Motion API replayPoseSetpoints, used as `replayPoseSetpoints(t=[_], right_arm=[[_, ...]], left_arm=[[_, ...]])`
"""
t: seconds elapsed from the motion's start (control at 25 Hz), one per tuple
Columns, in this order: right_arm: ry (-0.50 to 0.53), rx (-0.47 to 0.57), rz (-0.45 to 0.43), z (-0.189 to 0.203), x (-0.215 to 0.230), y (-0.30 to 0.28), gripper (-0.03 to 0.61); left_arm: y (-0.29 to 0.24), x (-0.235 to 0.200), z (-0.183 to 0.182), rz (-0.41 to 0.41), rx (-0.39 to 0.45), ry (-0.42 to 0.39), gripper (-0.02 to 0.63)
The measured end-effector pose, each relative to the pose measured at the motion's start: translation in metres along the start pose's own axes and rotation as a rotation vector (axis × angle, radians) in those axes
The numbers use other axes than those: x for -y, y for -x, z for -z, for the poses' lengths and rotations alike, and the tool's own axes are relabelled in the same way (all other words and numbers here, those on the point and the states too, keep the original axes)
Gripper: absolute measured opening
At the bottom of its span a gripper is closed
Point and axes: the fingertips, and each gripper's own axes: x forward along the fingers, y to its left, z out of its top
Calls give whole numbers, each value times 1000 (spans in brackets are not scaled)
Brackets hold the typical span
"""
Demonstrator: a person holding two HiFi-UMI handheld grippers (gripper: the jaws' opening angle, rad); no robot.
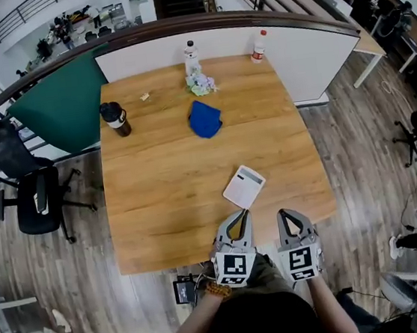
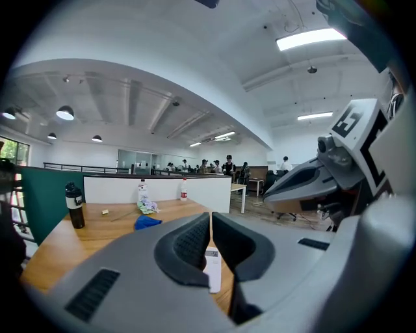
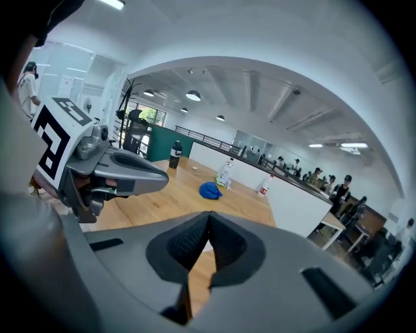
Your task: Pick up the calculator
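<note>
Square light-brown wooden table (image 1: pixel 158 183).
L hand-held gripper (image 1: pixel 242 216) & R hand-held gripper (image 1: pixel 282 214): grey, marker cubes at rear, side by side over near table edge. Both w/ jaws closed, nothing betw. them.
Crumpled blue cloth (image 1: pixel 205 119): centre, toward far side.
Flat white rectangular calculator (image 1: pixel 243 186): lying on table near front edge, just ahead of L hand-held gripper tips, not touching.
Dark tumbler w/ white band (image 1: pixel 115 119): upright, left part of table.
Clear plastic bottle (image 1: pixel 191 57) & red-capped bottle (image 1: pixel 258 46): upright at far edge.
</note>
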Motion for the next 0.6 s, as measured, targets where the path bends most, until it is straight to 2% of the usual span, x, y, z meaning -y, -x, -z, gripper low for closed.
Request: replayPoseSetpoints(t=[0.16, 0.36, 0.6], right_arm=[[-98, 11, -107, 15, 3, -30, 6], [-3, 33, -262, 24, 13, -65, 6], [118, 35, -407, 47, 30, -95, 7]], left_arm=[[-2, -15, 24, -79, -75, -11, 29], [-7, -29, 47, -218, -133, -6, 29], [-17, -23, 66, -299, -195, 22, 29]])
